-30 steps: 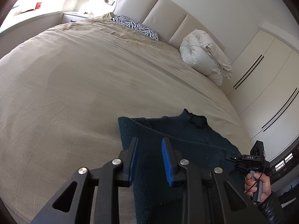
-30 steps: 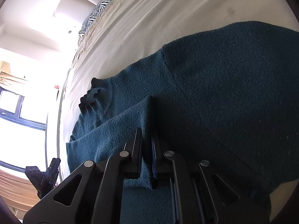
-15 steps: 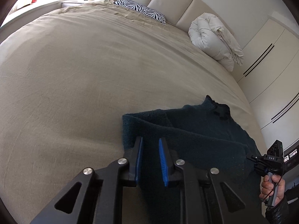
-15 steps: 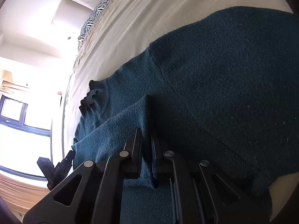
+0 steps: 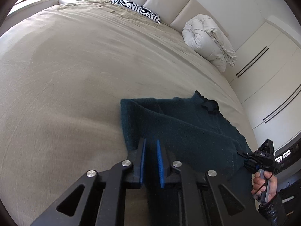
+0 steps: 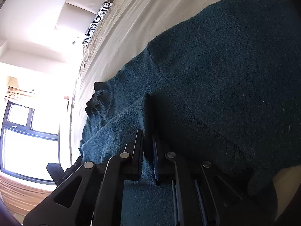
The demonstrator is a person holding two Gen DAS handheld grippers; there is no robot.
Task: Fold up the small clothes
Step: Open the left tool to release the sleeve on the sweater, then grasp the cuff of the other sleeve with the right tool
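A dark teal knit sweater point(image 5: 188, 131) lay partly folded on a beige bed point(image 5: 75, 75), at five o'clock from a zebra-print pillow point(image 5: 135, 9). The left tongs point(image 5: 150, 146) were opening at its near edge, sweater fabric between the blue pads; whether they pressed it was unclear. The right tongs point(image 6: 147, 141) were clamped on a raised fold of the sweater.
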